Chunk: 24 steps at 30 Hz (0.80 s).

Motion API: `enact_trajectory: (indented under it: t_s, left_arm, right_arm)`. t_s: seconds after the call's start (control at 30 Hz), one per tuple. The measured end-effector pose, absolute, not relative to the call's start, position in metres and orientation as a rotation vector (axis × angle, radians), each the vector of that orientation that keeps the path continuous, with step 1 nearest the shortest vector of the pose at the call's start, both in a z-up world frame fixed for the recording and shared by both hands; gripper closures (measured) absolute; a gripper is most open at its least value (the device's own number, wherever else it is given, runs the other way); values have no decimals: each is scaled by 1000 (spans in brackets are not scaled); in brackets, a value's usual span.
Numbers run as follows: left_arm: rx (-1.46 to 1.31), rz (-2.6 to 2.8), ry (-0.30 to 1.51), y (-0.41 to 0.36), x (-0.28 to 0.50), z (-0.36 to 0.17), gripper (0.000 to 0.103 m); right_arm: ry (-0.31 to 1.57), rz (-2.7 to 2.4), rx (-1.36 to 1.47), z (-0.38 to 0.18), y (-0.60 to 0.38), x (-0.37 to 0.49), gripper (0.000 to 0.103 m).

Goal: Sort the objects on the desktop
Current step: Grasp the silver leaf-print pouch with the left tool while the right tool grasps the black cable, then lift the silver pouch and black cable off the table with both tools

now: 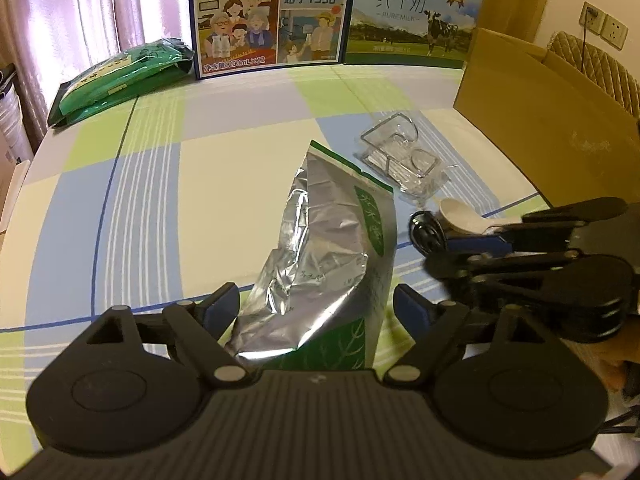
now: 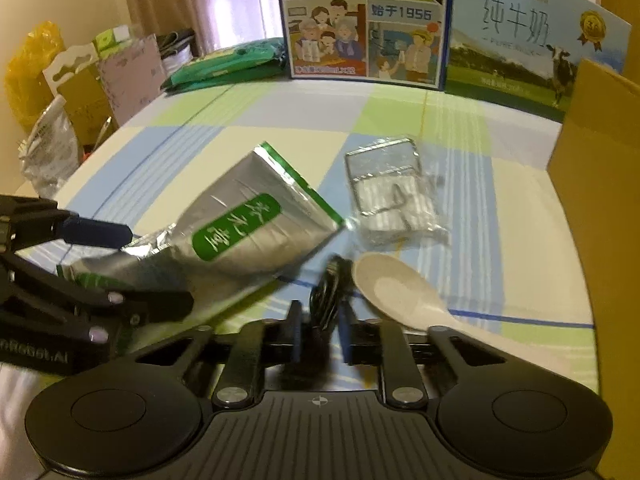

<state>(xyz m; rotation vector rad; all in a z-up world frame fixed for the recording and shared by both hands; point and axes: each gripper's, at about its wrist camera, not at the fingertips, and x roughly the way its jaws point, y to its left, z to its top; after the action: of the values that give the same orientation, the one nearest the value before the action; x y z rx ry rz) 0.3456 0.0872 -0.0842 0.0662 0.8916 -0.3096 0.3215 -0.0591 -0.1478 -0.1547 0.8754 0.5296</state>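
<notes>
My left gripper (image 1: pixel 318 312) sits low centre in the left wrist view, jaws spread wide to either side of the silver-and-green foil pouch (image 1: pixel 320 248); whether the pads touch it I cannot tell. The pouch lies crumpled on the checked tablecloth (image 1: pixel 160 184), running up toward frame centre. My right gripper (image 2: pixel 320 334) is pinched tight on a black coiled cable (image 2: pixel 330 288), bottom centre of the right wrist view (blurred there). Just right of the cable lies a pale spoon (image 2: pixel 394 292), bowl pointing up-left. Above it, mid-frame, a clear plastic packet with a wire frame (image 2: pixel 394 196) lies flat. Right edge: a brown cardboard box (image 2: pixel 596 184). Top of frame: two milk cartons (image 2: pixel 364 24) stand upright, a green packet (image 2: pixel 228 64) lying to their left.
</notes>
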Motion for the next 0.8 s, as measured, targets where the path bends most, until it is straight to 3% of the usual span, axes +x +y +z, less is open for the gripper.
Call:
enact_trajectory:
  t_s: [0.17,0.33,0.43,0.8]
  left_arm:
    - [45,-302,936,86,352,-84,30]
    - [39,-341,965,80,347,-80,50]
    - [50,-360,981,73,337,-77,55]
    - [70,-393,1057,48,253,-68,58]
  right_arm:
    - [900,516,-138,-146,-74,316,92]
    - [927,510,-121,-141,-89,298,92]
    - [934,504,-118,-139,-99,282,92]
    - [979,515,-116,-130,-134,222,92]
